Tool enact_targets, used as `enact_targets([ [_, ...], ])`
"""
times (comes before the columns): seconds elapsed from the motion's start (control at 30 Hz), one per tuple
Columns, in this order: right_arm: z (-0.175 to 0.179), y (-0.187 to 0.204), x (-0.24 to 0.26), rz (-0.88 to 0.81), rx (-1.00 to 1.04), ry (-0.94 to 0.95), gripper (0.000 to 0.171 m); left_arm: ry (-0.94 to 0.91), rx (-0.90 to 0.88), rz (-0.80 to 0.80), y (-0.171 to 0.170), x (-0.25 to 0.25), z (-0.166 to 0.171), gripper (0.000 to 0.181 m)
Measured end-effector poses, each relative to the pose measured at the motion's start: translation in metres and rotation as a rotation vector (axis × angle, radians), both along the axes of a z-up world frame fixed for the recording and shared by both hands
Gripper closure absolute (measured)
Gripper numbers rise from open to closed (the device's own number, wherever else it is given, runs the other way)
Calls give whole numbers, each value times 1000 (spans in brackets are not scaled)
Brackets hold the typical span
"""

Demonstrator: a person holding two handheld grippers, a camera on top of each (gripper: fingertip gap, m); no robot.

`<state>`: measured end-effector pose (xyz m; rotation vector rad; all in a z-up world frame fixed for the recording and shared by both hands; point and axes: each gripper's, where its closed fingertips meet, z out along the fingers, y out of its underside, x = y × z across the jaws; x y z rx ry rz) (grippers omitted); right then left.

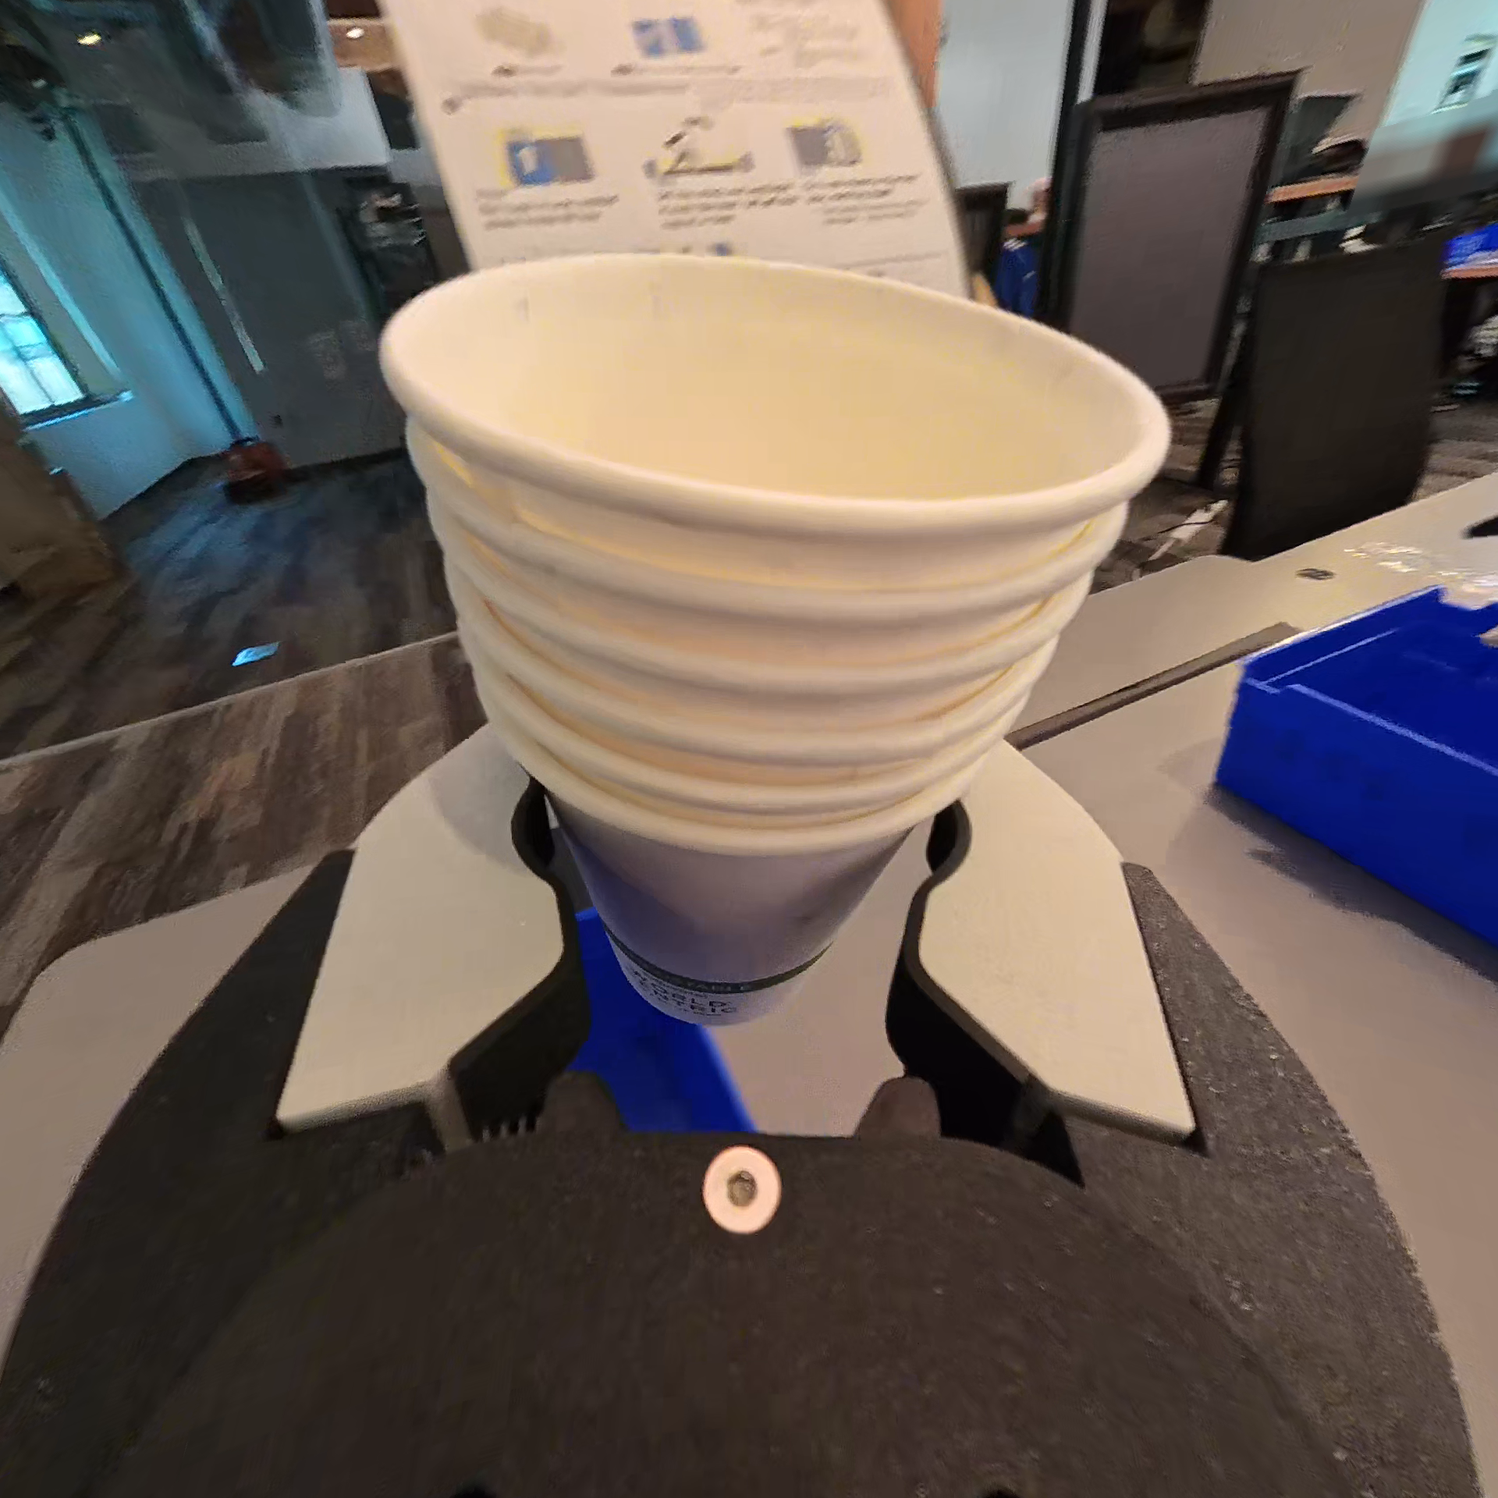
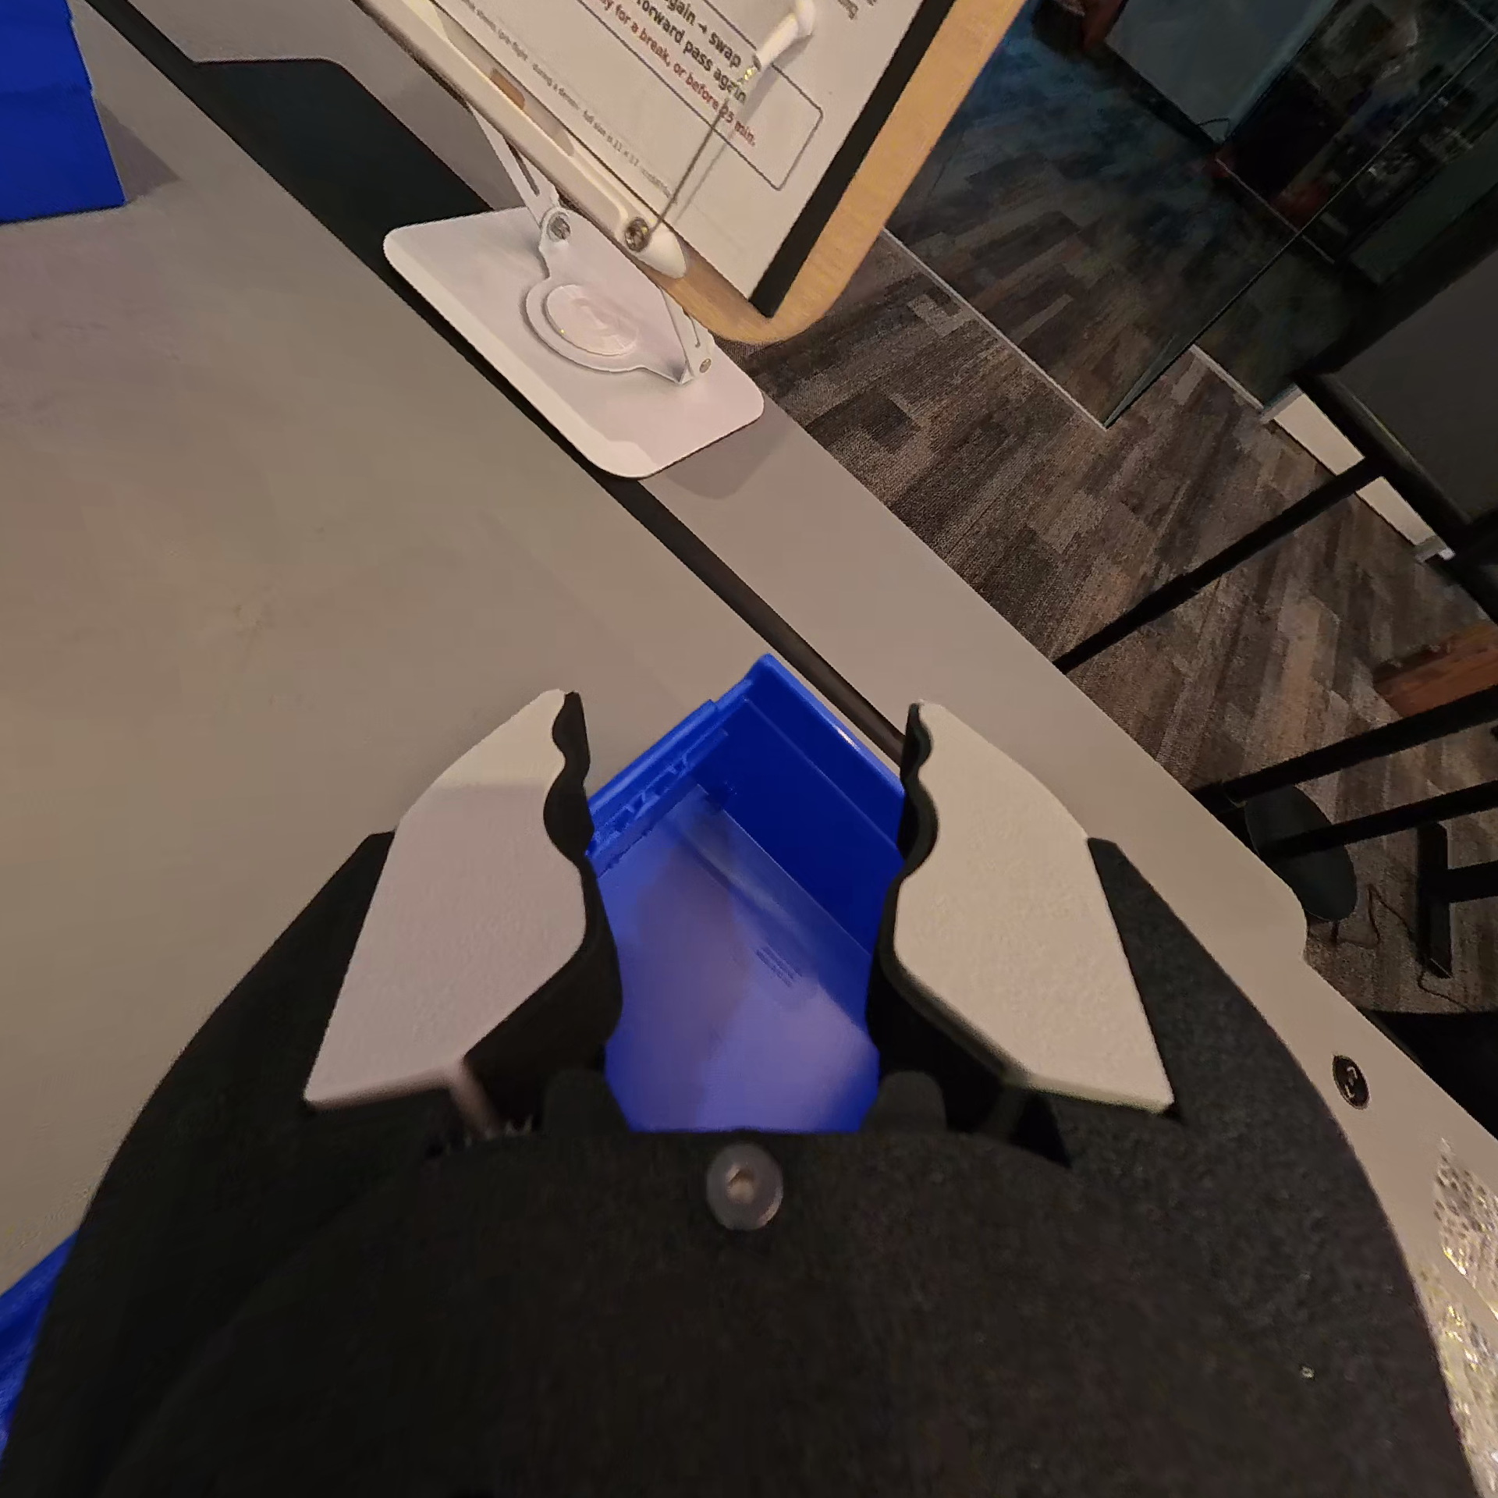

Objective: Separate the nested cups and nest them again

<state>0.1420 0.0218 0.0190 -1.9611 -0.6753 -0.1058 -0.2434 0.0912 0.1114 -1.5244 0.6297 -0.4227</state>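
Several nested cups [image 1: 762,616] stand upright, mouths up, pinched by left tool [image 1: 742,883]; right tool [image 2: 742,778] spread

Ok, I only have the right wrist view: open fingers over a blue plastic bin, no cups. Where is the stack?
Observer: The stack of nested white paper cups sits between the fingers of the left gripper, mouth up.
Operator: Where does it grip?
Observer: On the bottom cup, on its bare wall just below the rolled rims.
Operator: Any cup pulled out yet?
Observer: None that I can see; the rims lie close, one on another.
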Motion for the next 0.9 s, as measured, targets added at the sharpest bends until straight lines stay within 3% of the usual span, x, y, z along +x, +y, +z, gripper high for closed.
enact_targets([
  [0.23, 22, -6, -29, 66, 57, 14, 99, 14, -8, -133, -29, 71, 8, 89],
  [0.43, 40, -14, -50, 111, 100, 23, 101, 55, -21, -220, -40, 124, -16, 89],
  [0.73, 54, -19, -67, 152, 128, 71, 102, 75, -90, -236, -25, 143, -76, 89],
  [0.9, 51, -20, -83, 189, 115, 104, 104, -8, -152, -288, -30, 150, -87, 89],
])
